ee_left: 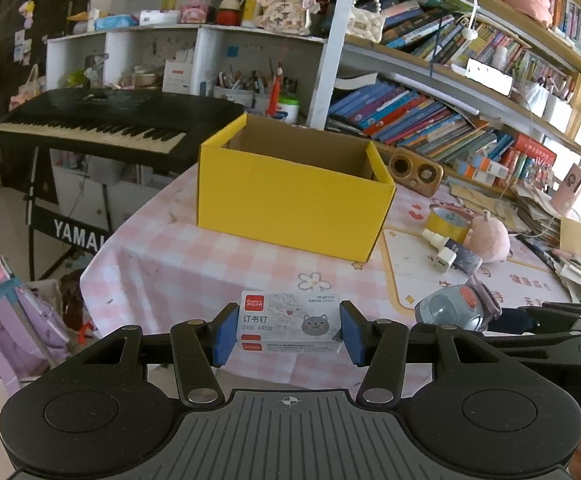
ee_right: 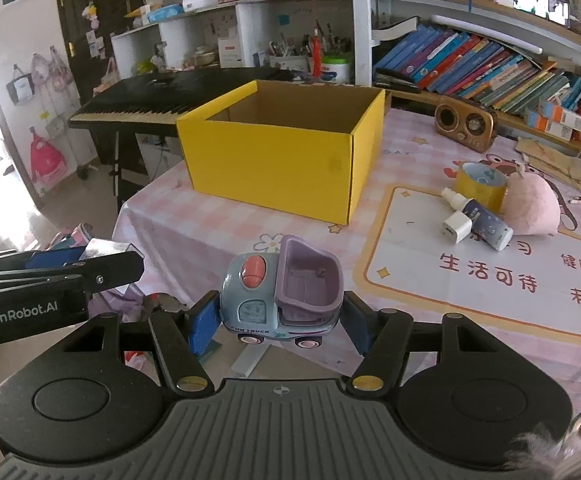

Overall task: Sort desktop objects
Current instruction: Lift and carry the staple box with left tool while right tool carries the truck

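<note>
While both tools are hanging just off the near edge of the pink checked tablecloth (ee_left: 162,264), the left gripper (ee_left: 288,334) is clamping a small staple box (ee_left: 288,326) between its blue pads (ee_left: 221,336), the carton sitting level with its cat label facing up. From that camera, the black keyboard (ee_left: 90,120) is standing at about ten o'clock beyond the table's corner, and the open yellow box (ee_left: 290,200) is resting on the cloth at twelve o'clock, its brown inside showing and nothing visible in it from this angle. Moving rightward, the right gripper (ee_right: 280,320) is squeezing a toy truck (ee_right: 278,292) by its front and rear ends, the grey-blue cab lying toward nine o'clock and the purple tipper bed opening upward toward one o'clock; the truck is raised clear of the cloth. In the right wrist view the left tool is showing at nine o'clock, its jaws pointing the same way. Farther right, at about two o'clock from the truck, a roll of yellow tape (ee_right: 480,184), a white-capped spray bottle (ee_right: 478,220), a white charger plug (ee_right: 456,228) touching that bottle, and a pink plush toy (ee_right: 530,210) are lying close together on the cloth, well apart from the yellow box. A brown wooden speaker (ee_right: 464,126) is standing behind them near the bookshelf (ee_right: 490,68).
</note>
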The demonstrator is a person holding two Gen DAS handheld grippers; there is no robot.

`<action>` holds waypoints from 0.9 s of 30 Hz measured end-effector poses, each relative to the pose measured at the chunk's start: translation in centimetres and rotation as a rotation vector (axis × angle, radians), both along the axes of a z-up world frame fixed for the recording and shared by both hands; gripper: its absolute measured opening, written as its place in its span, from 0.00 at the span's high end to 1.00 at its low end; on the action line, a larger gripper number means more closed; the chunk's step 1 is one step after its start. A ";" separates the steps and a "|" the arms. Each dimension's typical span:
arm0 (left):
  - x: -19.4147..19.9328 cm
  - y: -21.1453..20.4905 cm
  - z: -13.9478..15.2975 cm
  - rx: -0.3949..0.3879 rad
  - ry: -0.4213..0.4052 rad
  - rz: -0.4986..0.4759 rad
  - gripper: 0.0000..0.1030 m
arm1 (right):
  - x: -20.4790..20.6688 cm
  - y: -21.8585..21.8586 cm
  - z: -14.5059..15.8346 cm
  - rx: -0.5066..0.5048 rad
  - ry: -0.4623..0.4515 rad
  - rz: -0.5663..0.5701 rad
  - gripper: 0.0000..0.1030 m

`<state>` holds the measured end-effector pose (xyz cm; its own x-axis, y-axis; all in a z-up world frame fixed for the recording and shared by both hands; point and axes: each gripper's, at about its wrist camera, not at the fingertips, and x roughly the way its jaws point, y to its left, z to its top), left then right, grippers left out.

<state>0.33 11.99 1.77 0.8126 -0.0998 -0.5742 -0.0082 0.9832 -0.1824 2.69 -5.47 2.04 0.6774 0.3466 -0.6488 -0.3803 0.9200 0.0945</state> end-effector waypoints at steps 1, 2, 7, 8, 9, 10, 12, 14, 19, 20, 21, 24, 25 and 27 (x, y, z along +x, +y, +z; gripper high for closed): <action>0.1 0.0 0.0 0.000 0.001 -0.001 0.50 | 0.0 0.0 -0.1 0.000 0.002 0.002 0.40; 0.1 -0.1 -0.1 0.000 0.003 -0.003 0.50 | 0.1 0.0 -0.1 -0.001 0.005 0.002 0.40; 0.9 -0.3 -0.3 0.006 0.017 -0.010 0.50 | 0.7 -0.3 -0.5 0.002 0.022 -0.004 0.40; 1.0 -0.2 -0.3 0.008 0.017 -0.009 0.50 | 0.9 -0.3 -0.5 0.005 0.024 -0.007 0.40; 1.2 -0.2 -0.3 0.010 0.019 -0.007 0.50 | 1.1 -0.4 -0.6 0.008 0.027 -0.008 0.40; 1.4 -0.2 -0.4 0.010 0.021 -0.005 0.50 | 1.4 -0.4 -0.6 0.010 0.030 -0.008 0.40; 2.0 -0.2 -0.4 0.010 0.026 -0.003 0.50 | 1.9 -0.3 -0.7 0.011 0.033 -0.004 0.40; 2.5 -0.2 -0.4 0.012 0.028 -0.004 0.50 | 2.4 -0.3 -0.7 0.011 0.033 0.000 0.40; 4.2 -0.3 -0.3 0.014 0.030 0.001 0.50 | 3.5 -0.3 -0.7 0.015 0.039 -0.006 0.40; 4.6 -0.3 -0.3 0.013 0.030 0.004 0.50 | 4.0 -0.3 -0.7 0.017 0.040 -0.005 0.40; 4.9 -0.3 -0.3 0.013 0.029 0.006 0.50 | 4.4 -0.3 -0.7 0.018 0.039 -0.005 0.40; 6.2 -0.4 -0.1 0.016 0.021 0.014 0.50 | 5.9 -0.4 -0.5 0.019 0.037 0.003 0.40; 6.6 -0.4 0.0 0.017 0.018 0.016 0.50 | 6.4 -0.3 -0.5 0.018 0.034 0.008 0.40; 7.6 -0.3 0.3 0.017 0.008 0.021 0.50 | 7.4 -0.3 -0.3 0.019 0.025 0.016 0.40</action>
